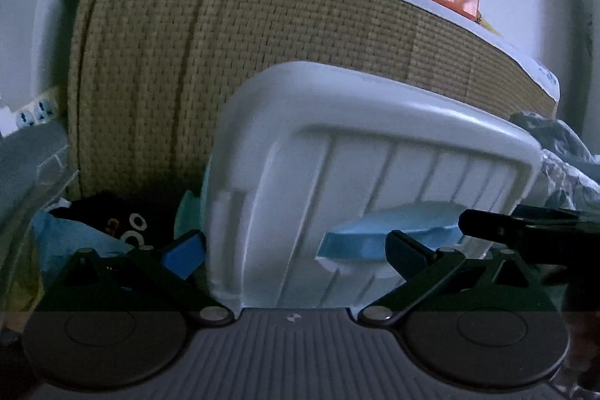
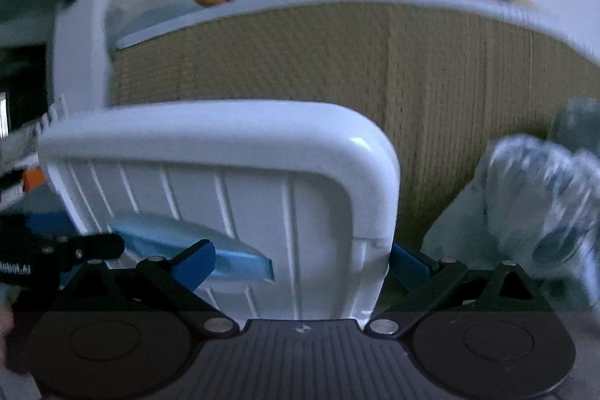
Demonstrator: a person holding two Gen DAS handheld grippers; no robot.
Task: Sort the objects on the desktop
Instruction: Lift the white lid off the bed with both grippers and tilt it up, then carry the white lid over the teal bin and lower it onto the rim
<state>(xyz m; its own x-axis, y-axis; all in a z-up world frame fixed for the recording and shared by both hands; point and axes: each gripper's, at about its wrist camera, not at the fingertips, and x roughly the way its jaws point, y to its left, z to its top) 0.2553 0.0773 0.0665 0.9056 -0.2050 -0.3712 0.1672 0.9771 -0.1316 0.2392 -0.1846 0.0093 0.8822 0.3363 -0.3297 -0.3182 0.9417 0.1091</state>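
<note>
While both grip white bin (image 1: pixel 375 152) | left gripper (image 1: pixel 296 250) clamps corner | right gripper (image 2: pixel 300 261) clamps wall (blue item (image 2: pixel 195 242) inside)

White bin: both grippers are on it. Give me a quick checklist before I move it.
1. Left gripper straddles bin corner: ok.
2. Right gripper straddles the other corner: ok.
3. Fingers pressing the wall firmly: cannot tell.
4. Blue handle clear of fingers: not ok, left gripper's right finger overlaps it.
5. Wicker basket right behind the bin: not ok.
6. Bin contents: cannot tell.
</note>
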